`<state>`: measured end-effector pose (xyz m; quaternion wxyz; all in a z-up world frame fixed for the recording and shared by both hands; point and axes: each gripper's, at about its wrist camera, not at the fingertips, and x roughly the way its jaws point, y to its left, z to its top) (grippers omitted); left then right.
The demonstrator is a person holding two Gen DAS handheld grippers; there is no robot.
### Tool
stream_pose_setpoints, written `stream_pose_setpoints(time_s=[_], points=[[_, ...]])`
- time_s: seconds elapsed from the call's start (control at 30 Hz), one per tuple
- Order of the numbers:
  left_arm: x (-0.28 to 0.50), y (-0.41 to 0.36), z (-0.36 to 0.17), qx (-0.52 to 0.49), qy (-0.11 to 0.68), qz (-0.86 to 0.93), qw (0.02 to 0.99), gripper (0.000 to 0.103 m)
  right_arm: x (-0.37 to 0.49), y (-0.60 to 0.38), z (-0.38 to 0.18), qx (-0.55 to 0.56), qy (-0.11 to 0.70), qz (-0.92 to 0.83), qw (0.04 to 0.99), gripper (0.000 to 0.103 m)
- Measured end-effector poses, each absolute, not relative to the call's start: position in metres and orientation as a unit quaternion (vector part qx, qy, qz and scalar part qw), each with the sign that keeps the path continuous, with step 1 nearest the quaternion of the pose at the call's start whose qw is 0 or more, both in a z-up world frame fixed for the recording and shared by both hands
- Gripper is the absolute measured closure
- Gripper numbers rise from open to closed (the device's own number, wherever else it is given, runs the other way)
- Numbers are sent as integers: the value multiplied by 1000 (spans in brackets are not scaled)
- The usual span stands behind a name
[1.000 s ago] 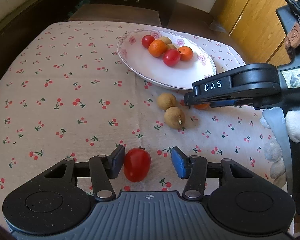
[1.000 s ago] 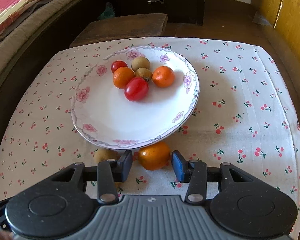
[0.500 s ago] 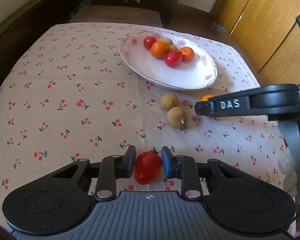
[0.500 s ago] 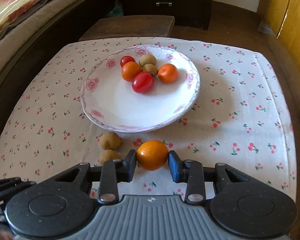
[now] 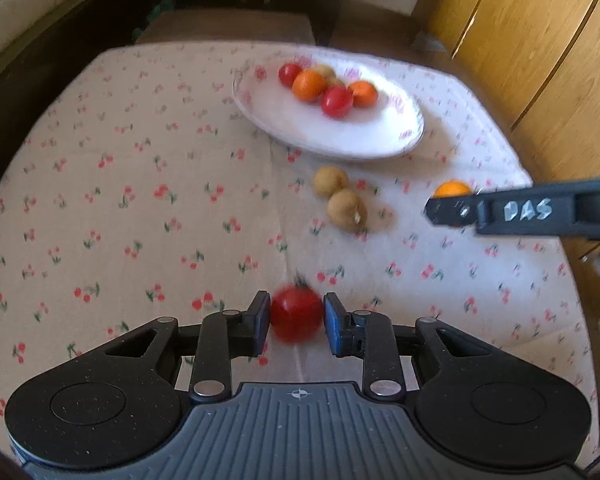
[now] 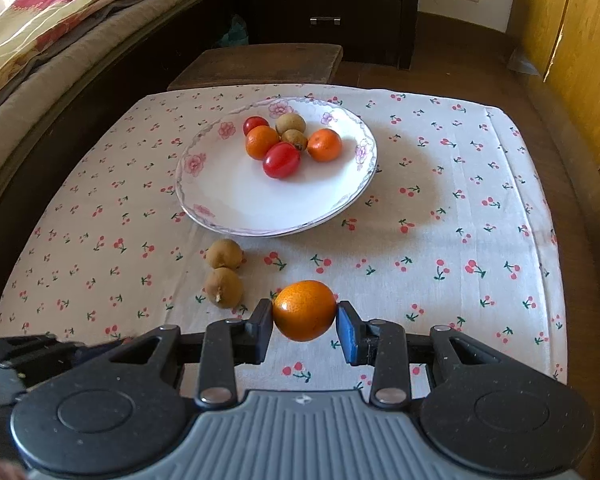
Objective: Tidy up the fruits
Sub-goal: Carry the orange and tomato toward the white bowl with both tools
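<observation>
My left gripper point(image 5: 296, 316) is shut on a red tomato point(image 5: 296, 314), held just above the cherry-print cloth near its front edge. My right gripper point(image 6: 304, 314) is shut on a small orange point(image 6: 305, 310), lifted off the cloth in front of the plate; it also shows from the side in the left wrist view, with the orange point(image 5: 452, 189) at its tip. A white flowered plate point(image 6: 236, 196) holds two tomatoes, two oranges and two brown longans. Two more brown longans point(image 6: 224, 272) lie on the cloth just before the plate, left of the held orange.
A wooden stool point(image 6: 260, 64) stands beyond the table, a dark drawer cabinet point(image 6: 324, 4) behind it. A bed with a bright quilt point(image 6: 60, 20) runs along the left; wooden panels point(image 6: 580, 40) on the right. The table edge curves close on the right.
The left jaws closed on the tomato and raised it slightly. The right jaws tightened on the orange and carried it up and back from the plate's rim.
</observation>
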<state>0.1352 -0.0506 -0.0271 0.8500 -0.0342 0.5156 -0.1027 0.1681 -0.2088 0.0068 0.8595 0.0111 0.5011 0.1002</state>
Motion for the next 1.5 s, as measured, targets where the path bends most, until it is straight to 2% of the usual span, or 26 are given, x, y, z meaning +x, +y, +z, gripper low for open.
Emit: stream_pose_setpoints(time_s=[0.43, 0.53, 0.63, 1.03, 1.1, 1.17, 1.2, 1.5], points=[[138, -49, -23, -48, 510, -108, 852, 70, 170, -208, 9, 16, 499, 107, 860, 67], [138, -41, -19, -67, 507, -104, 853, 66, 170, -208, 10, 18, 498, 112, 860, 67], [139, -32, -11, -103, 502, -106, 852, 51, 170, -209, 11, 23, 497, 115, 860, 67], [147, -50, -19, -67, 504, -90, 856, 49, 169, -212, 14, 24, 494, 120, 861, 67], [151, -51, -22, -59, 506, -85, 856, 51, 169, -209, 12, 19, 496, 122, 859, 67], [150, -51, -26, -51, 513, -80, 853, 65, 171, -209, 10, 17, 499, 120, 858, 67], [149, -51, -28, -51, 518, -80, 850, 67, 171, -209, 10, 18, 499, 119, 858, 67], [149, -49, -22, -46, 511, -83, 854, 68, 172, -207, 11, 17, 495, 118, 861, 67]])
